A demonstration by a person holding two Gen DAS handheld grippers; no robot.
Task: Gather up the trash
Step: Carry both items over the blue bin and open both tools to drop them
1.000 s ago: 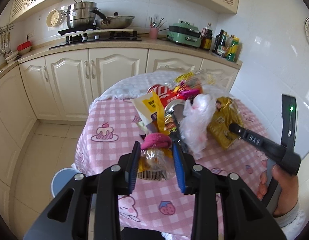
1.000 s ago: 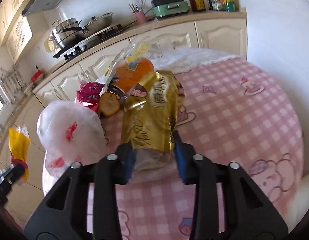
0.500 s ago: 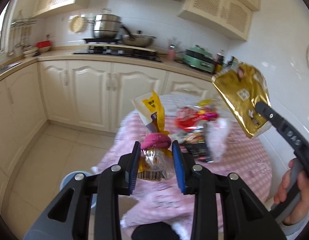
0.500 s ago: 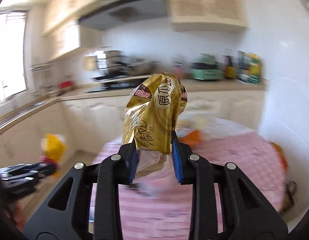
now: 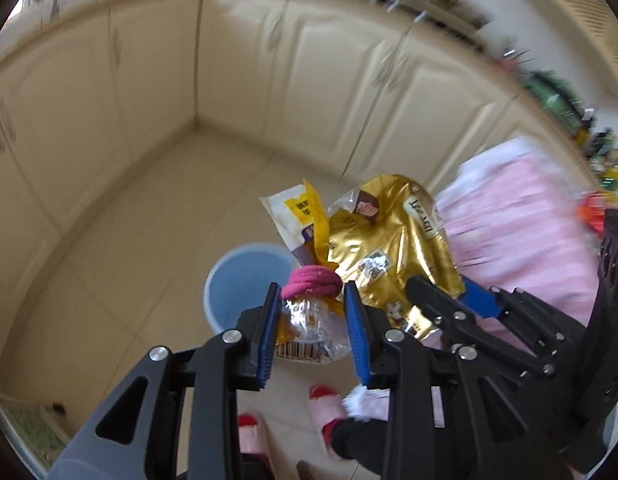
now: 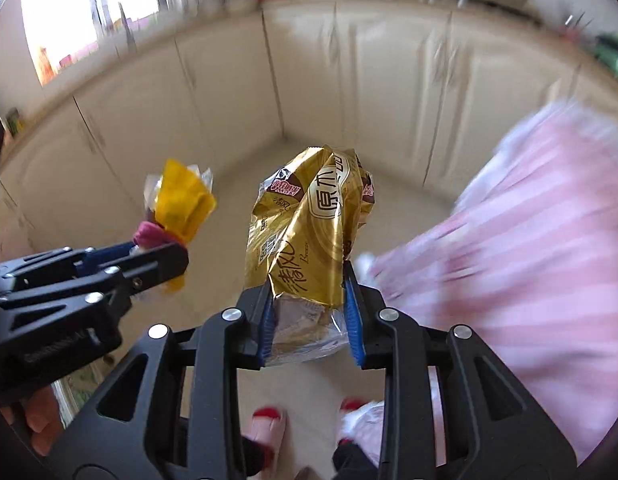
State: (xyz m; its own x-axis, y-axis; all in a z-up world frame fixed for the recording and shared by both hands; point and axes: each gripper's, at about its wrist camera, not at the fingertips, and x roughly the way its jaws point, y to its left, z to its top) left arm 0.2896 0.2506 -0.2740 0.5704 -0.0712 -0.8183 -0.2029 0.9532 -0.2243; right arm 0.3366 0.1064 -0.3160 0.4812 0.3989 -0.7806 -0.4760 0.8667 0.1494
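The left gripper (image 5: pixel 311 316) has its fingers (image 5: pixel 269 326) clenched on a clear snack bag (image 5: pixel 305 330) tied with a pink band (image 5: pixel 312 283), its yellow-and-white top (image 5: pixel 299 216) sticking up past the tips. The right gripper (image 6: pixel 311 314) clamps the clear lower end of a gold bag (image 6: pixel 305 240), which stands crumpled above its fingers (image 6: pixel 355 320).

Only the left wrist view shows the blue bin (image 5: pixel 245 280) on the tiled floor (image 5: pixel 149 220). The snack bag appears just right of the bin's rim there, with the gold bag (image 5: pixel 389 248) further right; how high above the floor either one hangs I cannot tell. The same view catches the right gripper (image 5: pixel 449 300) from the side, close beside the left.

The right wrist view has no bin in it, but it shows the left gripper (image 6: pixel 157 256) from the side at left, with the yellow top (image 6: pixel 183 200) above it. Both views show the pink checked cloth of the table (image 5: pixel 517 232) at right (badly blurred), cream cabinets (image 6: pixel 349 80) behind, and the person's pink slippers (image 6: pixel 269 426) at the bottom.
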